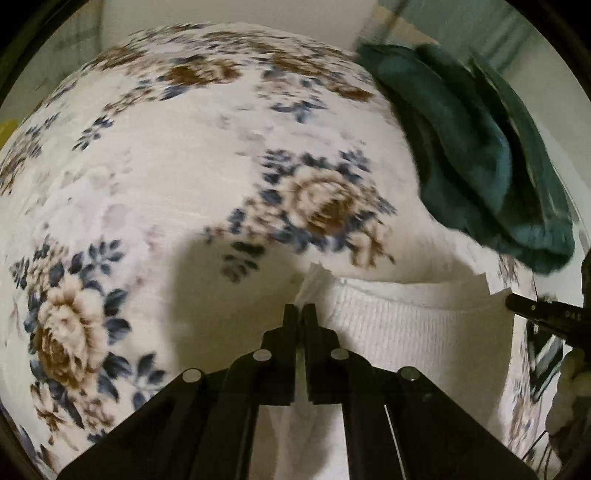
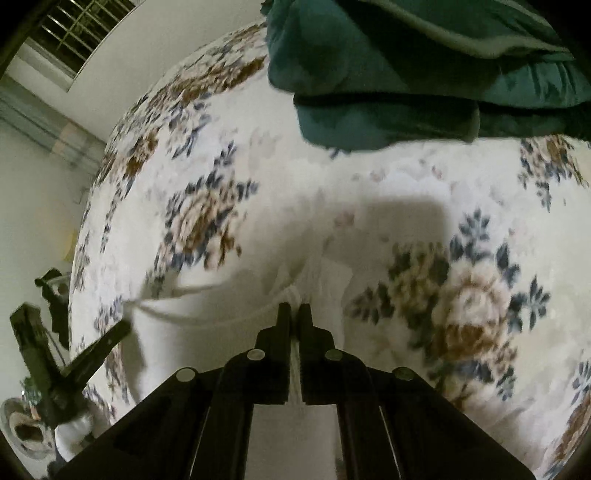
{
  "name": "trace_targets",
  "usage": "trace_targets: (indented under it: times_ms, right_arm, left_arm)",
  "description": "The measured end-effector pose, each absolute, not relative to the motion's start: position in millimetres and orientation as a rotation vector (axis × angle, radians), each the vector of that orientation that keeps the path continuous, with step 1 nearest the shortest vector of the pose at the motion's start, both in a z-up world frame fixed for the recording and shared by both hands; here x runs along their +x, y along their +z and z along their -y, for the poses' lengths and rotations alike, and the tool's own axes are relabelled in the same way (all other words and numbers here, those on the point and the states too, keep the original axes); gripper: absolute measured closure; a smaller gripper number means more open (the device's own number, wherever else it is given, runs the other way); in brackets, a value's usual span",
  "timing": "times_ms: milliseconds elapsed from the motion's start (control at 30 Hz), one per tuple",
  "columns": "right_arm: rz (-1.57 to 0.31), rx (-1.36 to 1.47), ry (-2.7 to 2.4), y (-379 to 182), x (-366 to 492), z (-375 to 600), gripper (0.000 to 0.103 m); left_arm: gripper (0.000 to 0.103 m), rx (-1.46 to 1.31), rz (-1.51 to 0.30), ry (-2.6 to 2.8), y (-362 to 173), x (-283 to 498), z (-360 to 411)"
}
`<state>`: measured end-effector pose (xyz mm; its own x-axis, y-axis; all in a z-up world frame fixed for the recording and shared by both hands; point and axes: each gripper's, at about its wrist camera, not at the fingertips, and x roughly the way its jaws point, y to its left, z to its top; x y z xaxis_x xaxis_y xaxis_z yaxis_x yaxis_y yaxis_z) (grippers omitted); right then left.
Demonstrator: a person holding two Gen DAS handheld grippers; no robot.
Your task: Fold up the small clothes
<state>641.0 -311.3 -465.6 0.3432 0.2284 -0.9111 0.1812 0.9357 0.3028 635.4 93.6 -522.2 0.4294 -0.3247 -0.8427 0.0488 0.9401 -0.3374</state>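
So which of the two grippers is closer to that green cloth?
Right. The right gripper pinches the white garment at the corner just below the green cloth; the left gripper pinches the opposite corner, farther away.

Floral bedspread (image 1: 155, 177); barred window (image 2: 77, 33) beyond

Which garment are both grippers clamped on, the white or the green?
The white ribbed garment: the left gripper and right gripper each pinch its top edge. The dark green fleece garment lies apart, bunched on the floral blanket, untouched.
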Motion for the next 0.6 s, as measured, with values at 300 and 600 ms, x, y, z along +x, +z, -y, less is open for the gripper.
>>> trace_targets:
  times_ms: [300,600]
  right_arm:
    - [-1.404,0.323,0.013,-538,684,300,0.1]
    - [-1.395,0.664,0.1,-521,613,347,0.049]
  left_arm:
    - [0.1,-0.243,-1.291,-0.256,-577,664,-83]
    - [0.054,-0.499,-1.238,-0.339,-539,608,-115]
